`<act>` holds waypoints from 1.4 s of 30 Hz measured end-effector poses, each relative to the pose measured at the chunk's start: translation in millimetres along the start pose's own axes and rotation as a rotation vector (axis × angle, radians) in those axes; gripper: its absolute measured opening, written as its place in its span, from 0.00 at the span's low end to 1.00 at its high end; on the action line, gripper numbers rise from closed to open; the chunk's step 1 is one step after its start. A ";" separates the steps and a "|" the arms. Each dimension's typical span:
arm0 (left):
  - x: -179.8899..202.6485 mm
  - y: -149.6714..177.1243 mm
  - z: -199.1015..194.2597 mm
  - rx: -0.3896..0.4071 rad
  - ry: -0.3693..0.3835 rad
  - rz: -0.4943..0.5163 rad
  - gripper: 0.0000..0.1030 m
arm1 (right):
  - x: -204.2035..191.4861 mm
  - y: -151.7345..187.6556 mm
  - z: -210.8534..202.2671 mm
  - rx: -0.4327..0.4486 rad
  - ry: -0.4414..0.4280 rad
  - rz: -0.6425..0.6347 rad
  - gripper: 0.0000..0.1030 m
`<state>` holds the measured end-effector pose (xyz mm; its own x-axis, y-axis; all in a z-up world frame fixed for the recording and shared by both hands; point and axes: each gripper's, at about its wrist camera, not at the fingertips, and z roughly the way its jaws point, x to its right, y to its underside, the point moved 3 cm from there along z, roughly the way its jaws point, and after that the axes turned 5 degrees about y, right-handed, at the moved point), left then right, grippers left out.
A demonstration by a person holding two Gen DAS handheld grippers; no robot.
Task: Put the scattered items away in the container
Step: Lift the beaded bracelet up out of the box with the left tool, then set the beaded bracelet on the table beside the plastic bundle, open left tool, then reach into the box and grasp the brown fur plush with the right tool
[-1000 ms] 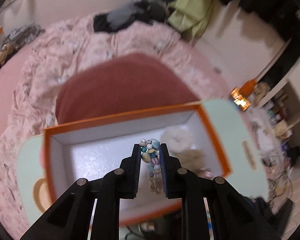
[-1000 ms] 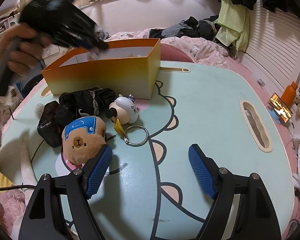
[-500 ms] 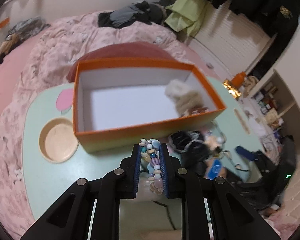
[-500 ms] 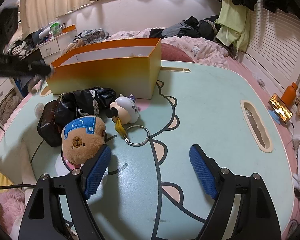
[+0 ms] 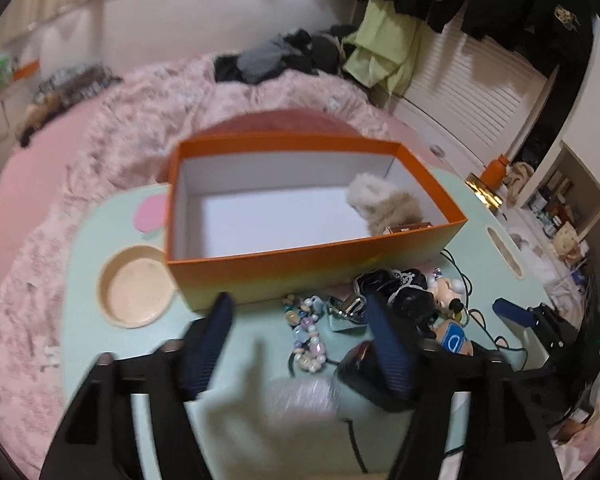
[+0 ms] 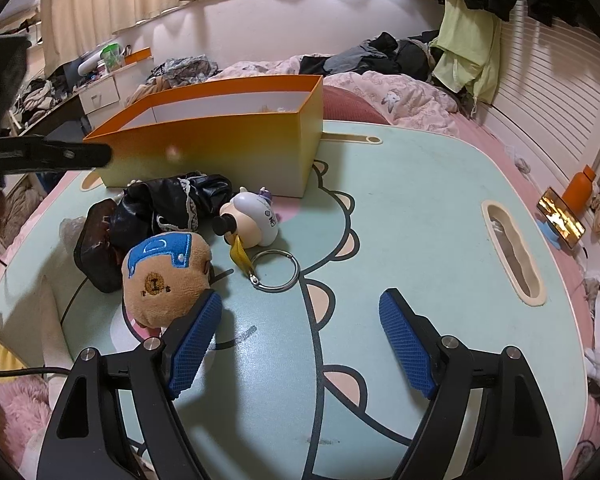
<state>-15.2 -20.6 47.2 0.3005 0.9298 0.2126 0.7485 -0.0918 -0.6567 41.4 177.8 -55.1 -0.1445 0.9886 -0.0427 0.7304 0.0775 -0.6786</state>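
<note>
the left gripper (image 5: 300,344) is opening its jaws over the beads (image 5: 306,334), lying free on the table (image 6: 420,208) outside the box (image 5: 300,268), while the right gripper (image 6: 300,340) is waiting wide and empty by the bear (image 6: 166,280)

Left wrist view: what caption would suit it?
Left gripper opening above a bead bracelet lying beside the orange box.

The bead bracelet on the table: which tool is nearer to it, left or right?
Left. The left tool, its jaws opening, hangs right over the bead bracelet; the right tool sits farther off, beyond the plush bear.
</note>
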 end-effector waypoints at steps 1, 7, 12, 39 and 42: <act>1.9 3.1 -6.2 0.016 -0.018 0.014 0.79 | 0.1 0.1 -0.1 0.000 0.000 0.000 0.79; 11.0 30.2 -25.6 0.047 -0.085 0.058 0.80 | -1.3 -0.2 0.3 -0.003 0.005 -0.002 0.79; 14.4 63.6 -25.4 0.077 -0.100 0.005 0.80 | -1.6 -1.5 3.4 -0.007 0.011 -0.005 0.79; 11.0 94.3 13.4 0.024 -0.226 -0.039 1.00 | 28.5 -23.0 -9.4 0.029 0.114 0.083 0.79; 10.6 94.4 13.2 0.025 -0.226 -0.039 1.00 | 31.8 -56.1 -29.1 0.104 0.081 0.125 0.79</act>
<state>50.8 -14.7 -22.1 0.1294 0.9890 0.0723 0.7415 -0.0481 -0.6692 15.3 208.7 2.9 0.0003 0.9972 -0.0749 0.6657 -0.0561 -0.7441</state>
